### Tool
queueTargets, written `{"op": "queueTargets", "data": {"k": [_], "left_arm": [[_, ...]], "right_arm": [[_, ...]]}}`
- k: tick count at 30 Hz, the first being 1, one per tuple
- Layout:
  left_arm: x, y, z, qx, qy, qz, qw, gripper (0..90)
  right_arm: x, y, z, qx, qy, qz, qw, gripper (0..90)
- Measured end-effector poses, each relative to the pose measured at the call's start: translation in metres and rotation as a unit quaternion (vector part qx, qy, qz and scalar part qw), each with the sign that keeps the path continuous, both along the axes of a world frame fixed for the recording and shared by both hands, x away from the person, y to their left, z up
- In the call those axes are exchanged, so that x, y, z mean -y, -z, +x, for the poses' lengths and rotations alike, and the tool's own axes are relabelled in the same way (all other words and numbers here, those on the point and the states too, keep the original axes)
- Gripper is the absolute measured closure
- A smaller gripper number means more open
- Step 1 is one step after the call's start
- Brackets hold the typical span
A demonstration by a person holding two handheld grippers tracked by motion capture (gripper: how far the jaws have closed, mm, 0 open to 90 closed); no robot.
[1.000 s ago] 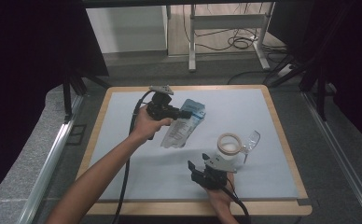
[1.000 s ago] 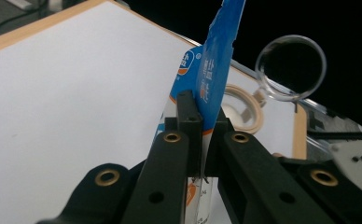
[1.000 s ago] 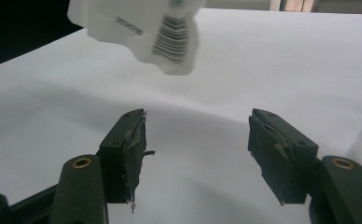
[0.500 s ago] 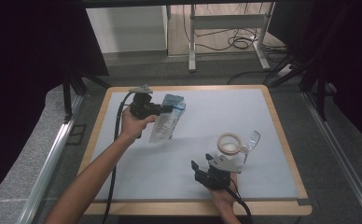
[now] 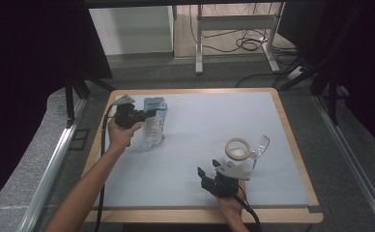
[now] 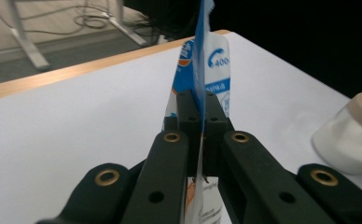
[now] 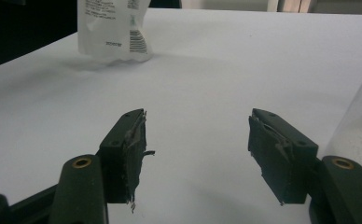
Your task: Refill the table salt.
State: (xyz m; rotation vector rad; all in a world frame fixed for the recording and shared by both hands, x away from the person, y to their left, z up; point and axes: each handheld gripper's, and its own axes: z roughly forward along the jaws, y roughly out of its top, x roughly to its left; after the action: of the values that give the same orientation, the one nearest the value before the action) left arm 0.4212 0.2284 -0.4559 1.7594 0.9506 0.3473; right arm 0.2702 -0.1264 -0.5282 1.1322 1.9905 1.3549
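White table (image 5: 195, 145) with a wooden rim takes up the middle of the high view; dark curtains to both sides, grey floor and cables beyond the far edge. Person's two forearms come in from the bottom edge. Left gripper (image 5: 149, 114) sits over the far-left corner of the table, held level, jaws pressed together on the top seam of a white-and-blue plastic pouch (image 5: 155, 123). Pouch hangs upright from that pinch, its lower end down at the table surface; whether it rests there or just clears it, cannot tell. In the left gripper view the pouch (image 6: 202, 70) runs edge-on between the closed jaws, thin blue seam standing up above them, printed face turned right. Right gripper (image 5: 209, 174) lies low near the near edge, right of centre, well apart from the pouch; jaws spread wide with nothing between them, bare table showing in the gap in the right gripper view (image 7: 198, 140). Small clear jar (image 5: 246, 150) with a tan rim lies just beyond the right gripper on its far-right side, mouth toward the camera. Same jar (image 6: 351, 135) shows at the right edge of the left gripper view, whitish inside. Pouch's lower part (image 7: 111, 28) sits far-left in the right gripper view, barcode visible.
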Motion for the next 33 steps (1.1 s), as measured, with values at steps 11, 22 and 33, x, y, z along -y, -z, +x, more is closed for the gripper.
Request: {"op": "queueTargets", "data": {"k": [11, 22, 33], "left_arm": [[-0.007, 0.008, -0.038, 0.048, 0.0, 0.048, 0.9977, 90.0], [-0.019, 0.014, -0.047, 0.053, -0.03, 0.037, 0.9975, 89.4], [-0.001, 0.012, -0.038, 0.053, -0.024, 0.055, 0.9968, 87.8]], "right_arm": [[0.008, -0.002, -0.001, 0.0, 0.006, 0.005, 1.0, 37.7], [0.016, -0.003, 0.0, 0.002, 0.013, 0.011, 0.9999, 37.7], [0.016, -0.003, 0.0, 0.0, 0.014, 0.012, 0.9998, 37.3]]}}
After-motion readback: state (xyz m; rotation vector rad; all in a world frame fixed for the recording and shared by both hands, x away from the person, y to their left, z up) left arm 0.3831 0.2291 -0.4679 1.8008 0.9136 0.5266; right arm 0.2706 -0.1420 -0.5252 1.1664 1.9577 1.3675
